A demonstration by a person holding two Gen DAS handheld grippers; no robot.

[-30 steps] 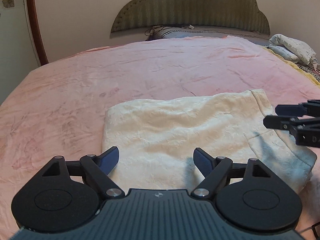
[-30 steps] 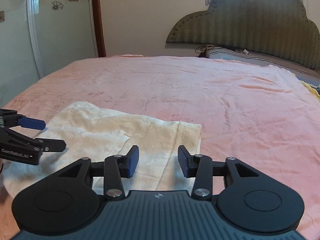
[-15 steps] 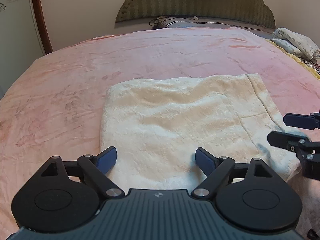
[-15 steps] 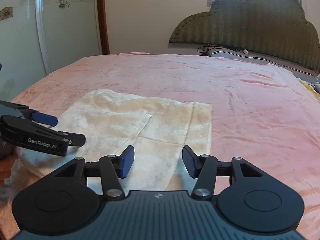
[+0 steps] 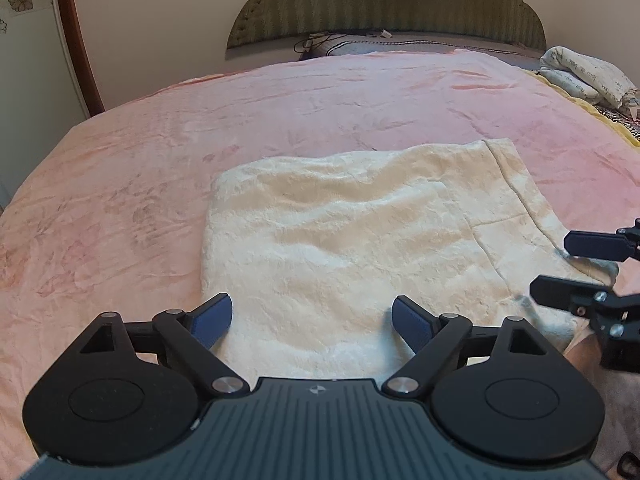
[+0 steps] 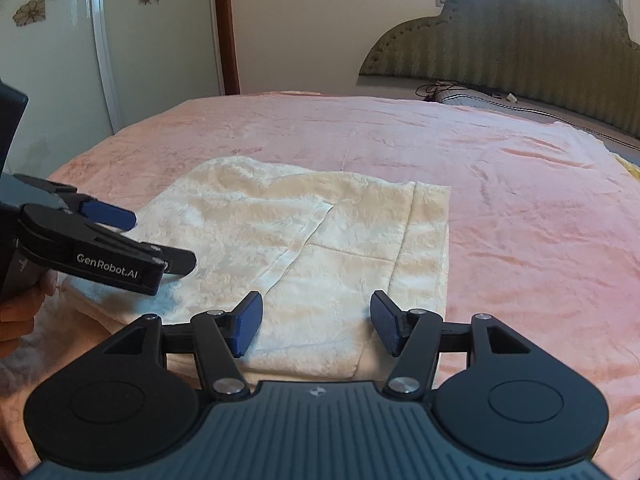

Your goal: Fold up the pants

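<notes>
The left gripper (image 5: 312, 322) hangs over the near edge of the pants (image 5: 360, 248) with its jaws spread wide and nothing pinched between the blue pads (image 5: 210, 320); the cloth lies flat below them. The right gripper (image 6: 316, 326) sits over the same near edge further toward the waistband side, and its jaws have just been opening; they stand apart with only flat cloth under the gap, gripping nothing.

In the left view the right gripper (image 5: 560, 268) shows from the side at the right edge, just over the pants' near right corner. In the right view the left gripper (image 6: 160, 240) reaches in from the left edge, and part of a hand (image 6: 24, 312) shows behind it.

The pants (image 6: 304, 248) are cream, folded into a rough rectangle, and lie on the pink blanket (image 5: 320, 112) that covers the bed. Beyond stand a green headboard (image 5: 384, 4) and a pillow (image 5: 400, 46). A bundle of cloth (image 5: 584, 76) lies at the far right.
</notes>
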